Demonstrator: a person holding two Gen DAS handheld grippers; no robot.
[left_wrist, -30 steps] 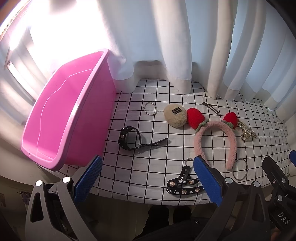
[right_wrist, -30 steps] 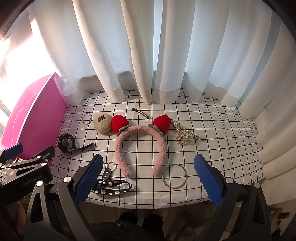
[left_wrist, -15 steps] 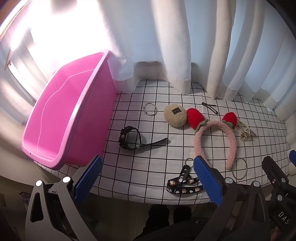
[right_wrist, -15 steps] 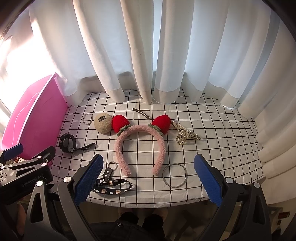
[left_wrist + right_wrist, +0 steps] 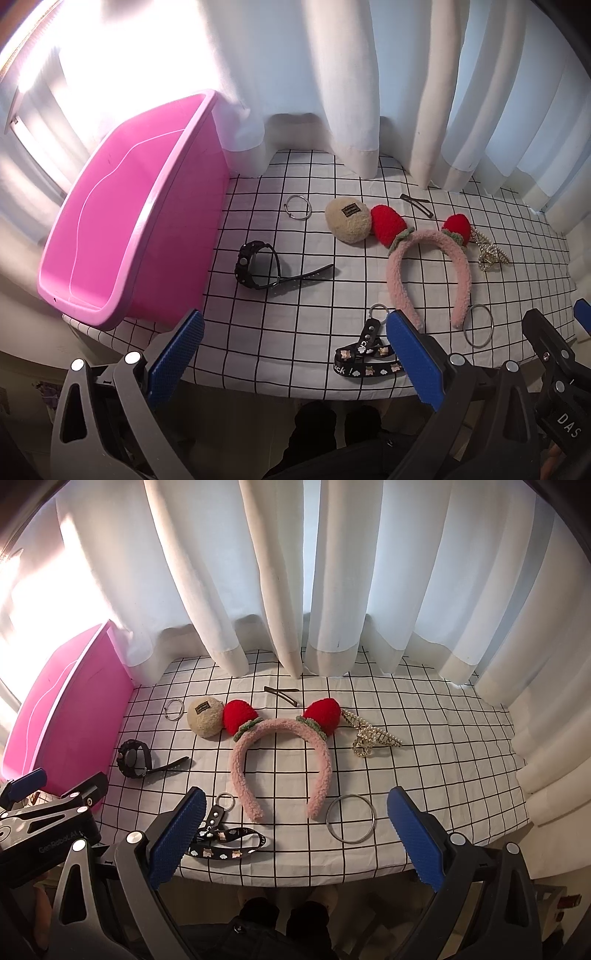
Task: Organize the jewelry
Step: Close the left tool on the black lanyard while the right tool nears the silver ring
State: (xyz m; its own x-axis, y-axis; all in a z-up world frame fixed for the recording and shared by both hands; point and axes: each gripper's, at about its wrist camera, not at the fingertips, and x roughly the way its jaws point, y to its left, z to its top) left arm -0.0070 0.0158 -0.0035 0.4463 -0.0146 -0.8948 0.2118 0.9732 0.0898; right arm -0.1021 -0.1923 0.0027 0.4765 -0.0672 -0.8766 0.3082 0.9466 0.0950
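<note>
A pink bin (image 5: 110,229) stands at the table's left end, also in the right wrist view (image 5: 62,716). On the checked cloth lie a black watch (image 5: 258,269), a small ring (image 5: 297,207), a beige plush puff (image 5: 347,219), a pink headband with red ears (image 5: 280,749), a pearl hair claw (image 5: 369,734), a dark hair clip (image 5: 280,694), a large metal bangle (image 5: 351,823) and a black printed strap with keyring (image 5: 225,840). My left gripper (image 5: 291,354) is open and empty at the front edge. My right gripper (image 5: 291,834) is open and empty, the bangle between its fingers.
White curtains (image 5: 295,590) hang along the back and right of the table. The table's front edge (image 5: 295,880) lies just ahead of both grippers. The left gripper's body shows at the lower left of the right wrist view (image 5: 48,830).
Both grippers have crept slightly forward toward the table. Nothing on the cloth has moved.
</note>
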